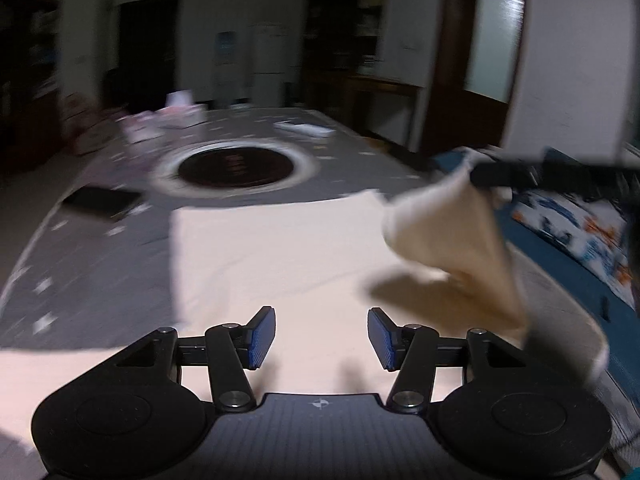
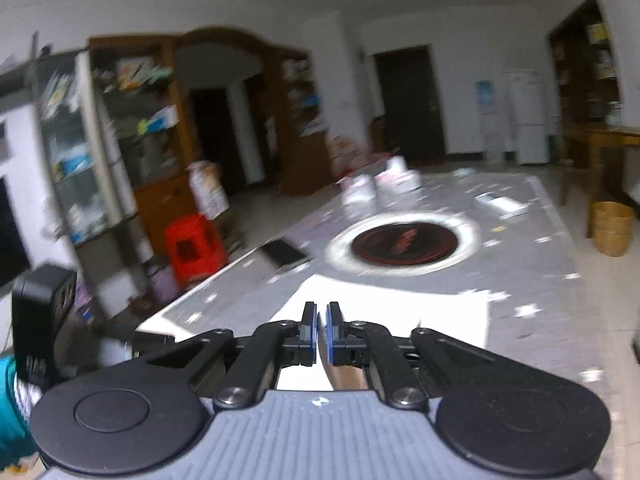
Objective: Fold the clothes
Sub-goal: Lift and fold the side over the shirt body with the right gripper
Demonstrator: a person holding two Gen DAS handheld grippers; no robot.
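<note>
cream garment (image 1: 280,248) is pinched at its right corner by the right gripper (image 2: 322,334), left gripper (image 1: 322,338) spread above; the fold should be carried left evenly.

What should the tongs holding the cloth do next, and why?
Probably carry that lifted corner across and lay it on the flat part. The right tongs are shut on a corner of the cream garment, raised off the table, while the rest lies spread. The left tongs are open above the cloth, holding nothing.
</note>
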